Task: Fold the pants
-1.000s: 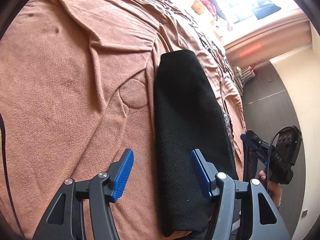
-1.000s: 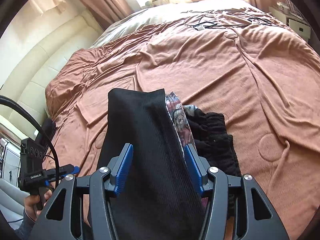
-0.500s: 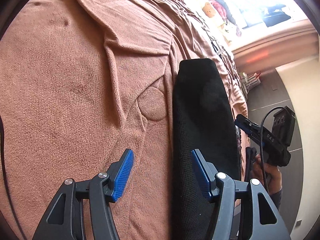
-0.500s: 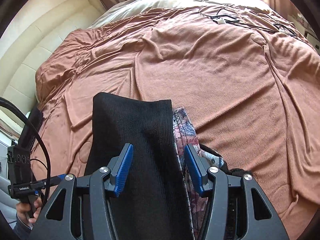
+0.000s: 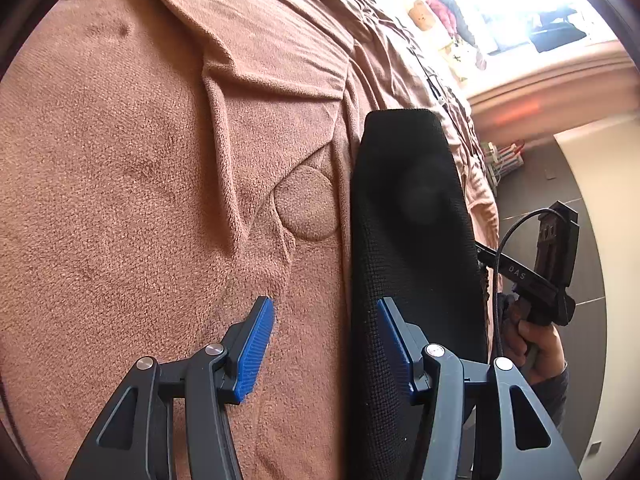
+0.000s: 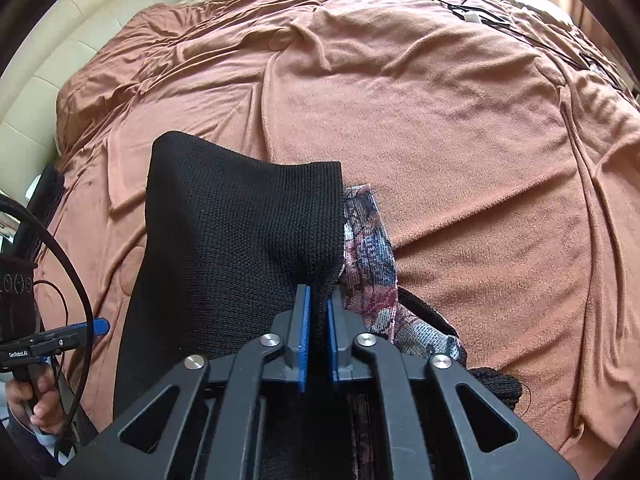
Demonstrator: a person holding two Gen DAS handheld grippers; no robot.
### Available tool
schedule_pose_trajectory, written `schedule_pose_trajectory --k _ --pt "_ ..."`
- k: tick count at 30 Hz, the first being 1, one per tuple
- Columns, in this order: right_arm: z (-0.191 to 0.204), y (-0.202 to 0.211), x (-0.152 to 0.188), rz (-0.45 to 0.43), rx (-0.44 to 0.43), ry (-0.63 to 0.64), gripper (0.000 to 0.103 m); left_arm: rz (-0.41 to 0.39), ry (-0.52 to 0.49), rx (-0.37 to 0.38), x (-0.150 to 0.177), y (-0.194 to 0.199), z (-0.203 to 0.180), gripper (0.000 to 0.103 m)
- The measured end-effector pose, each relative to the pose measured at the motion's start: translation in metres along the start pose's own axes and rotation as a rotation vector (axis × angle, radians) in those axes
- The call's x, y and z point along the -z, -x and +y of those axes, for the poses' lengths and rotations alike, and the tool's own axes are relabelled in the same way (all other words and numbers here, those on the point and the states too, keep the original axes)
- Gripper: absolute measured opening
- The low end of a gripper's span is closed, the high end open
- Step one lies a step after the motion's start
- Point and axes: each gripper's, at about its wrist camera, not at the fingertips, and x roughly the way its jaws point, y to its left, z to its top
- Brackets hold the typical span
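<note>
The black knit pants (image 5: pixel 412 248) lie as a long folded strip on the brown blanket; they also show in the right wrist view (image 6: pixel 224 232). My left gripper (image 5: pixel 324 344) is open, its right finger over the strip's left edge and its left finger over the blanket. My right gripper (image 6: pixel 319 316) is shut on a pinch of the black pants near their right edge. The right gripper also shows at the right of the left wrist view (image 5: pixel 532 276), and the left gripper at the left of the right wrist view (image 6: pixel 60 336).
A brown blanket (image 6: pixel 460 140) covers the bed, with folds and a round raised patch (image 5: pixel 306 206). A patterned purple-grey garment (image 6: pixel 370 264) and another black garment (image 6: pixel 492 384) lie right of the pants. Cables (image 6: pixel 472 12) lie at the far end. Dark floor (image 5: pixel 560 184) lies beyond the bed's edge.
My right gripper has closed onto the black pants, bunching the cloth between its fingers. My left gripper stayed open and shifted a little left, off the strip's middle.
</note>
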Motion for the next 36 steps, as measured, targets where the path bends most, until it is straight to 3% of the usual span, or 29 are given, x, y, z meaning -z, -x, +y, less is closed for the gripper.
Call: schedule_pose_trajectory --k 7,13,16,20,21,36 --pt "0.0 0.029 0.001 -0.065 0.058 0.002 0.0 -0.006 0.0 0.007 0.003 0.005 0.0 0.056" --pt "-0.004 0.034 0.006 -0.032 0.086 -0.008 0.001 0.001 -0.003 0.011 0.007 0.003 -0.003 0.056" --pt "-0.006 0.04 0.006 -0.035 0.06 -0.032 0.007 0.005 -0.007 0.012 0.007 0.002 -0.007 0.056" --pt "-0.016 0.052 0.015 -0.054 0.028 -0.066 0.041 0.01 -0.012 0.011 0.006 0.0 -0.009 0.056" --pt "-0.019 0.056 0.018 -0.064 0.017 -0.072 0.043 0.011 -0.013 0.007 0.006 -0.001 -0.01 0.056" --pt "-0.071 0.063 0.065 -0.014 -0.211 -0.218 0.043 0.041 -0.027 0.026 0.013 -0.012 -0.02 0.056"
